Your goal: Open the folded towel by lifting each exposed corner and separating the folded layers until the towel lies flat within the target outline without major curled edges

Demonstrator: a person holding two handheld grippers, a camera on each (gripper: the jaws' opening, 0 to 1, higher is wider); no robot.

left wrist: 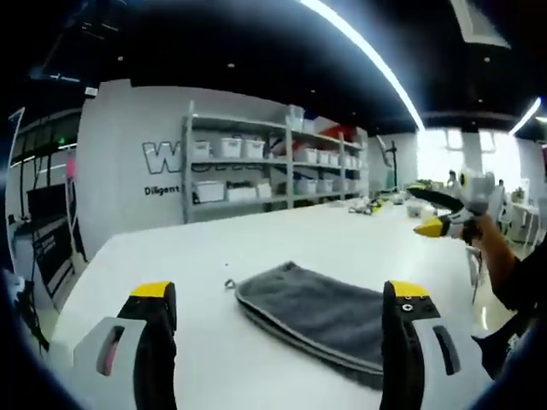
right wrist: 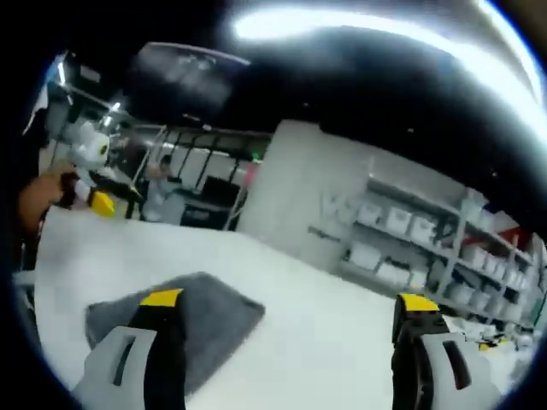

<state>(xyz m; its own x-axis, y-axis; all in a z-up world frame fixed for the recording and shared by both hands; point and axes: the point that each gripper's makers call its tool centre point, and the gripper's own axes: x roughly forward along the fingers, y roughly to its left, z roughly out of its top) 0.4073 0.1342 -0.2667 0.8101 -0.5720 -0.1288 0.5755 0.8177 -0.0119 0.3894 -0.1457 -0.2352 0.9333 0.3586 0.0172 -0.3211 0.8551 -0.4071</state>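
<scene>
- Grey towel [left wrist: 312,314] lying folded on the white table [left wrist: 282,235], layered edges stacked along its near side, a small loop tag sticking out at its left corner in the left gripper view.
- In the right gripper view, same towel [right wrist: 209,320] low and left of centre, partly behind that view's left jaw, one corner pointing toward the middle of the table [right wrist: 291,282]; picture blurred there, so no fold detail readable.
- Left gripper [left wrist: 282,295] held above the table with the towel between and just beyond its yellow-tipped jaws; jaws spread wide, nothing between them, not touching the cloth.
- Right gripper [right wrist: 291,301] likewise hovering over the table, jaws well apart and empty, left jaw overlapping the towel in the picture, contact not determinable.
- Right gripper [left wrist: 444,224] also seen at the right of the left gripper view, raised off the table, well apart from the towel, held by a hand with a dark sleeve.
- Left gripper [right wrist: 101,203] seen at the far left of the right gripper view, yellow tip visible, gripped by a hand.
- Behind the table, grey shelving [left wrist: 273,158] with white bins against a white wall bearing dark lettering; long ceiling light strips overhead.
</scene>
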